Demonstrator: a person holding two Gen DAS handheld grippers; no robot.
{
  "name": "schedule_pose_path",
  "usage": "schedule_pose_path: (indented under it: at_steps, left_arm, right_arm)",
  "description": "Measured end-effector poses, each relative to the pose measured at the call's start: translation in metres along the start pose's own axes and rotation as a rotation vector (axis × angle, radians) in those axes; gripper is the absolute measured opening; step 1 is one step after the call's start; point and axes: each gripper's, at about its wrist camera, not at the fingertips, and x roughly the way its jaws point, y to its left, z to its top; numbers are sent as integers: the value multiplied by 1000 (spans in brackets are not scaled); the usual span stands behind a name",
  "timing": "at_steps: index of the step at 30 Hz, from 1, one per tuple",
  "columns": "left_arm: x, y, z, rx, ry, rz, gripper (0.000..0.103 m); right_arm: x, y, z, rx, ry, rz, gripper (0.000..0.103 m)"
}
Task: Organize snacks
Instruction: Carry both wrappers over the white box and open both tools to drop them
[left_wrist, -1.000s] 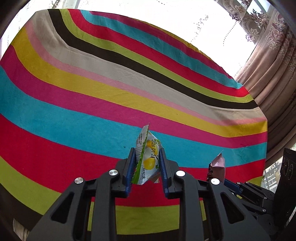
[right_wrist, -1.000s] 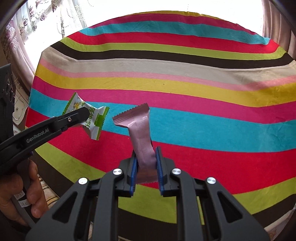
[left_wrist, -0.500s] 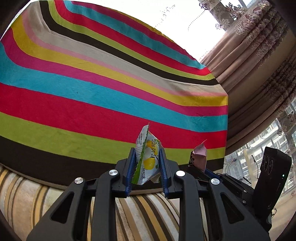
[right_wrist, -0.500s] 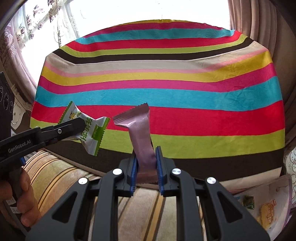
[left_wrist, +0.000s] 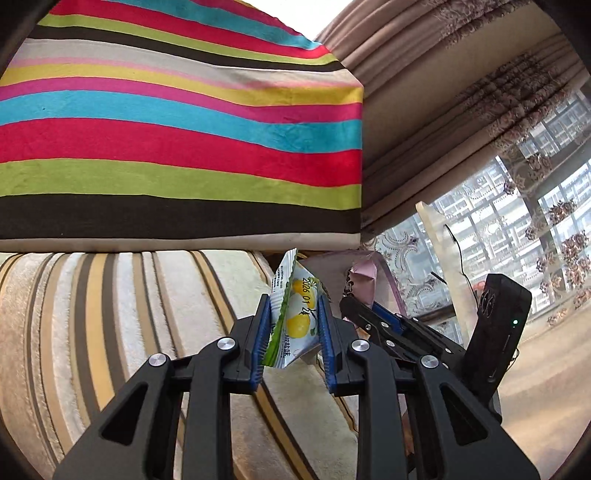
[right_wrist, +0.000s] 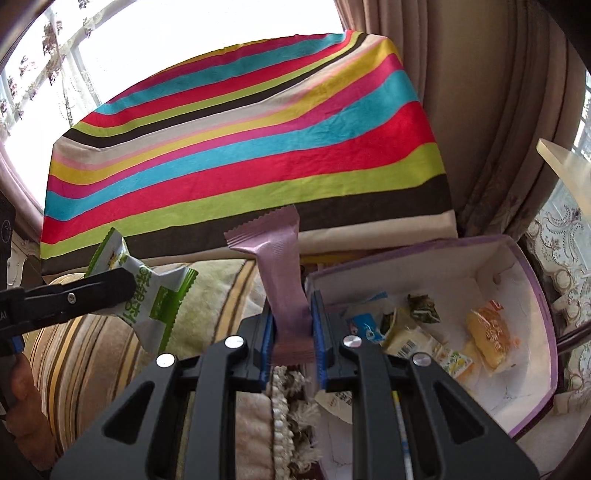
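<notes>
My left gripper (left_wrist: 293, 334) is shut on a green-and-white lemon snack packet (left_wrist: 293, 317), which also shows at the left of the right wrist view as the lemon packet (right_wrist: 155, 295) in the left gripper (right_wrist: 70, 297). My right gripper (right_wrist: 293, 341) is shut on a mauve wrapped bar (right_wrist: 280, 273) standing upright; the bar's tip (left_wrist: 364, 271) peeks above the right gripper (left_wrist: 373, 317) in the left wrist view. Both hang over a striped sofa seat (left_wrist: 110, 332), just left of a white box with purple edges (right_wrist: 532, 387) holding several snacks.
A table under a rainbow-striped cloth (left_wrist: 184, 140) lies beyond the sofa, with its cloth (right_wrist: 240, 147) at upper left in the right wrist view. Curtains (left_wrist: 443, 92) and a window (left_wrist: 535, 221) stand to the right. A tasselled cushion edge (right_wrist: 288, 406) lies beside the box.
Both grippers have swung away from over the striped table toward the right, each still holding its snack. The sofa and the white snack box have come into view beneath them.
</notes>
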Motion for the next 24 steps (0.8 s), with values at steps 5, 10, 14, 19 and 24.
schedule_pose_path:
  at_steps: [5,10,14,19,24]
  left_arm:
    - [16,-22,-9,18,64,-69,22]
    - [52,-37,-25,62,180,-98,40]
    - [53,-45,-28,121,170,-21,62]
    - [39,-44,-35,147,112,68,69]
    - [42,-55,-43,215,104,108,78]
  right_arm:
    - [-14,-26,-28,64,-14,-78,18]
    - [-26,-43,-45,100,-18,-149,20]
    - [-33,-51,-55,134,-36,-179,53]
    - [-38,-56,-64,154,-45,-178,65]
    - [-44,-59,-67,171,-49,-200,66]
